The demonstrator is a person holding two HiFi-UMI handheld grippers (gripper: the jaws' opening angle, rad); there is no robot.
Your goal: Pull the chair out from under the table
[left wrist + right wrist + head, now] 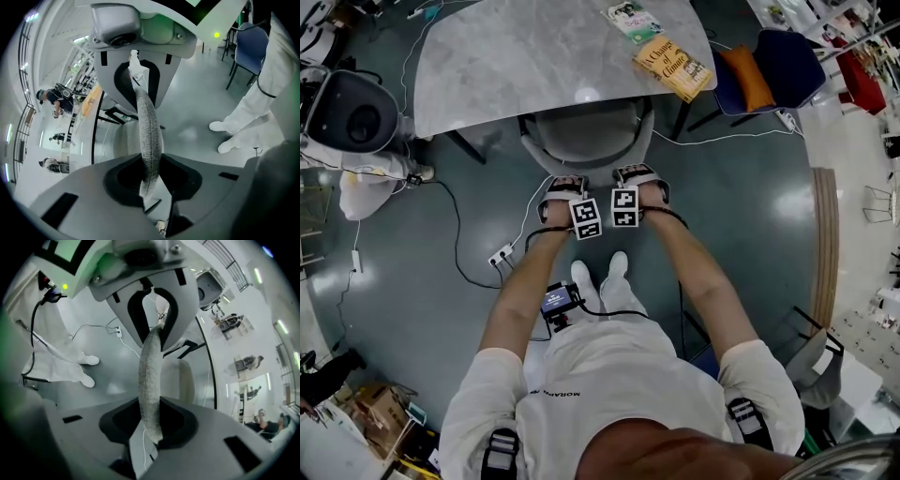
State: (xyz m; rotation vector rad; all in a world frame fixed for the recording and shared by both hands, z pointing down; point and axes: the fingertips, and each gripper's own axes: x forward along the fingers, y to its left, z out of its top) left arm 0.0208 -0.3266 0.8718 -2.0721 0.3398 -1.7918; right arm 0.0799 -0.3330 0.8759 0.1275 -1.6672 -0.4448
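facing the table [525,56], chair [584,141] half tucked

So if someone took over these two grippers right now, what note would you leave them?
Left gripper: shut on the chair, at the top rim of its backrest.
Right gripper: shut on the same rim, just beside the other.
Chair: seat tucked under the marble table.
Done: both grips taken.
Left: pull the chair back toward your feet until it is out from under the table.
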